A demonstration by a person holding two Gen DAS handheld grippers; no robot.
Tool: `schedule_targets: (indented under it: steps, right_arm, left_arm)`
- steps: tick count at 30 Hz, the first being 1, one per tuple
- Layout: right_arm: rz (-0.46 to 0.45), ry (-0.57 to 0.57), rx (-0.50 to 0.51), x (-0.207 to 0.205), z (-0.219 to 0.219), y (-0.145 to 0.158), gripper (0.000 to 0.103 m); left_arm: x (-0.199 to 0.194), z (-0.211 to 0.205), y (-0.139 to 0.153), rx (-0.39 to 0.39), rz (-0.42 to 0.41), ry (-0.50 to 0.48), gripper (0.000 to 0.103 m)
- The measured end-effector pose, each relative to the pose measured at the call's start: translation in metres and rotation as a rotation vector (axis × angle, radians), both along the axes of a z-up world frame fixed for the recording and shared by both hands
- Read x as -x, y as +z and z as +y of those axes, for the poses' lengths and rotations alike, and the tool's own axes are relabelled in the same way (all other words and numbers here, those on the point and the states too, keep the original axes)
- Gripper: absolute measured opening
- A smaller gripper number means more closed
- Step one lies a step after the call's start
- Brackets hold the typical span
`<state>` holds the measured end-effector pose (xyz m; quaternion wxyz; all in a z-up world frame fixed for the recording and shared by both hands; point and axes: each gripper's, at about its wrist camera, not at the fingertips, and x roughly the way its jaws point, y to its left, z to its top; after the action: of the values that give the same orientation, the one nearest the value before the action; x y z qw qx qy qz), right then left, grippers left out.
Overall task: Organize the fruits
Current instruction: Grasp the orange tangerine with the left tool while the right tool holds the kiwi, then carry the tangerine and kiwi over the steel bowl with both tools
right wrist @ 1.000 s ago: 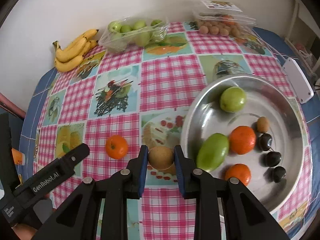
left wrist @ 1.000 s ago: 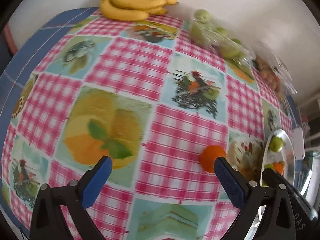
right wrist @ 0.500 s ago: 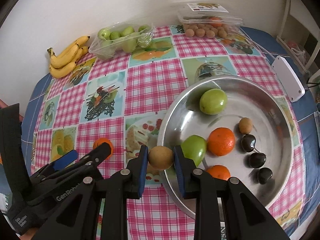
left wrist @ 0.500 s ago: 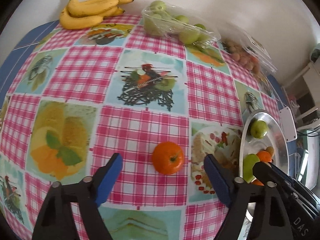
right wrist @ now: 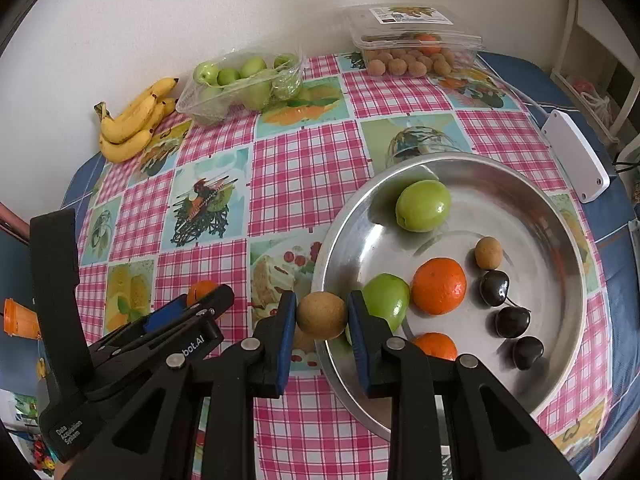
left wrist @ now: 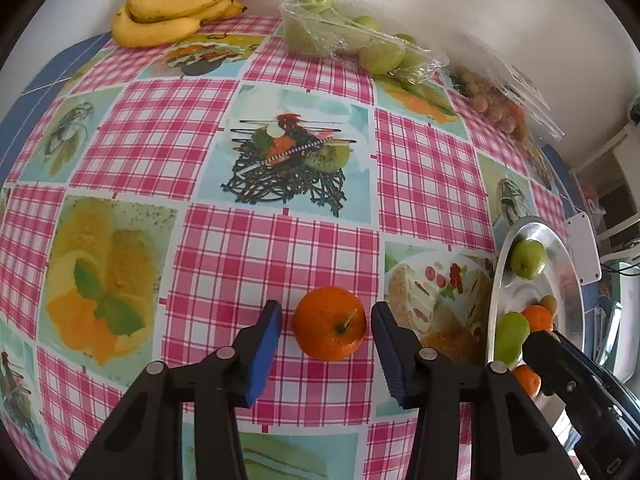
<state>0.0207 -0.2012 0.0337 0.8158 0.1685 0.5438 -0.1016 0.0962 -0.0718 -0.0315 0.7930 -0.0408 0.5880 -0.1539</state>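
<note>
Printed white lettering reading "bot.AI" runs along the black body of the left gripper [right wrist: 192, 308] where it shows in the right wrist view, and a smaller white label lower on its handle is too small for me to make out for certain. The clear plastic clamshell box of small tan round fruits [right wrist: 412, 44] at the far edge of the table carries a printed label on its lid, its text unreadable.

The left gripper [left wrist: 326, 340] points steeply down at the pink checked tablecloth with fruit pictures [left wrist: 208, 128]. Its blue-padded jaws have just been closing and now stand narrowly either side of a small orange mandarin with a stem [left wrist: 329, 322] that sits on the cloth; a sliver of cloth shows between each pad and the peel, so they do not appear to press on it.

The right gripper [right wrist: 322, 322] also tilts steeply down, its pads clamped on a small round tan fruit [right wrist: 322, 315], held over the near rim of the wide shiny metal bowl [right wrist: 560, 240]. In the bowl lie two green plum-like fruits, two orange mandarins, one tan fruit and three dark cherries.

Against the wall rest a bunch of yellow bananas [left wrist: 176, 10] and an open clear plastic tray of green fruits [left wrist: 352, 36]. A white rectangular plastic device [right wrist: 574, 156] lies beside the bowl on the blue cloth.
</note>
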Motion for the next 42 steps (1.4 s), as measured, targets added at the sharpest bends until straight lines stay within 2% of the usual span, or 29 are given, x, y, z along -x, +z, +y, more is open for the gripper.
schedule_targets:
  steps: [4,18,42]
  right_arm:
    - [0.005,-0.002,-0.003,0.0,0.0,-0.001,0.027]
    - [0.009,-0.001,-0.005,0.0,0.002,-0.002,0.027]
    - [0.02,-0.078,0.008,0.013,-0.022,0.005,0.027]
  left_arm:
    - [0.0,0.001,-0.002,0.02,0.018,0.005,0.039]
    - [0.001,0.021,0.016,0.056,-0.006,0.062,0.039]
    - [0.017,0.031,0.084,0.13,-0.147,0.074,0.039]
